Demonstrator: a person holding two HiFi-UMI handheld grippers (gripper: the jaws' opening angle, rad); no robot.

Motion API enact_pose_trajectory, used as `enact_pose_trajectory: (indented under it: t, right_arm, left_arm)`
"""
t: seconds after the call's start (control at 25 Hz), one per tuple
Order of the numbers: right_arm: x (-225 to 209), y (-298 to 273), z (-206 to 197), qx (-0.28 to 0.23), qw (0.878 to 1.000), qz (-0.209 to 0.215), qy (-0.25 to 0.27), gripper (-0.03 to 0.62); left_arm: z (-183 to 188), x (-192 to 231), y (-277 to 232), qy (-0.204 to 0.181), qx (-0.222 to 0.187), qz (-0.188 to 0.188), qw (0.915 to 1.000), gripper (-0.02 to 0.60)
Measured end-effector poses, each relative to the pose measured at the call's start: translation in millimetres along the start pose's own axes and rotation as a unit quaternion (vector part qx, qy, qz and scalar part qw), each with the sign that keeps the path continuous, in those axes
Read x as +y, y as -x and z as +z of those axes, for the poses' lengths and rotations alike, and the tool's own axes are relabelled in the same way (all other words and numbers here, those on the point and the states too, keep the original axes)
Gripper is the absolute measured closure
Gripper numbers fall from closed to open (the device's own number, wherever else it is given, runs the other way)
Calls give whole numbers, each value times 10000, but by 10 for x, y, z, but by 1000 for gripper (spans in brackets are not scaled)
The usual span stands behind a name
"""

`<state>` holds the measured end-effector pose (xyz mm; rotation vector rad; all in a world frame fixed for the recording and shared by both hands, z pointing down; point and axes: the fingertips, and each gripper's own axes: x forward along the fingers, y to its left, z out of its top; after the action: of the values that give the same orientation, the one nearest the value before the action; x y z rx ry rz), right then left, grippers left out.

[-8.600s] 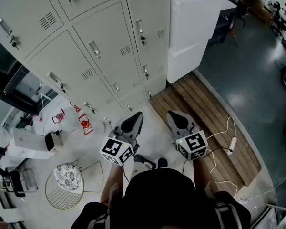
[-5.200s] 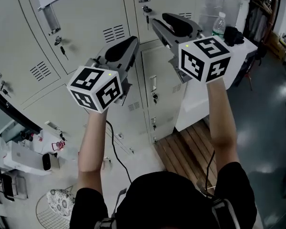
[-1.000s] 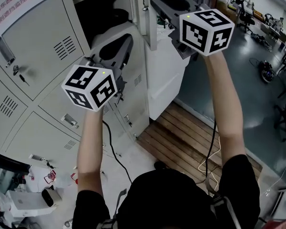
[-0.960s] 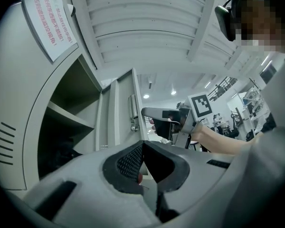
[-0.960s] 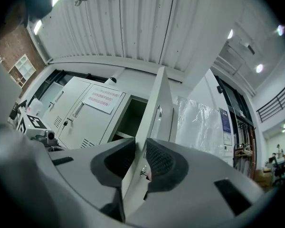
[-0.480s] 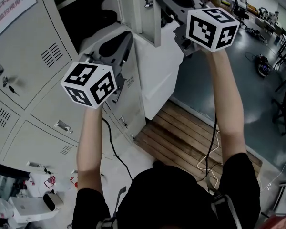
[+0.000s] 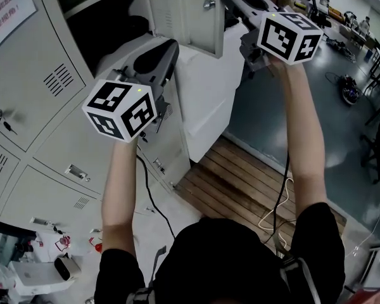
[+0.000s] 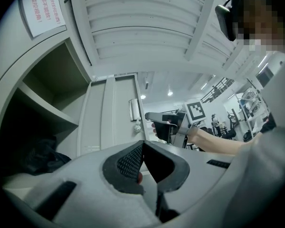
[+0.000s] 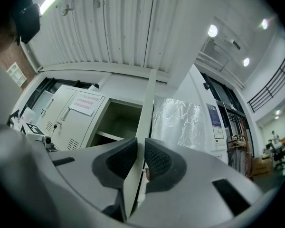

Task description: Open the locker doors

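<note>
Pale grey metal locker door (image 7: 185, 11) gripped at its free edge by the right gripper (image 9: 139, 151).
The upright edge, swung out at the cabinet's (image 7: 63, 100) right-hand edge, is clamped between jaws that have just been closing; the left gripper (image 8: 142, 144), shut and empty, is seen lower.

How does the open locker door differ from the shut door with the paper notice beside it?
The open door stands swung out, baring its dark compartment; the shut door lies flush and hides its inside. The shut door carries a paper notice; the open door shows none. Both are pale grey metal.
</note>
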<state>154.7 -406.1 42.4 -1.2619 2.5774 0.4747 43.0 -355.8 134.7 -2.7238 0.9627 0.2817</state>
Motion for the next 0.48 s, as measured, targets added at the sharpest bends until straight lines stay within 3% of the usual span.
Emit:
enact_pose_trajectory:
  t: [0.48]
  right_arm:
    - [-661, -67, -180, -96, 9996, -195, -200, 589]
  left_arm:
    - [-169, 19, -304, -24, 27, 88, 10000, 563]
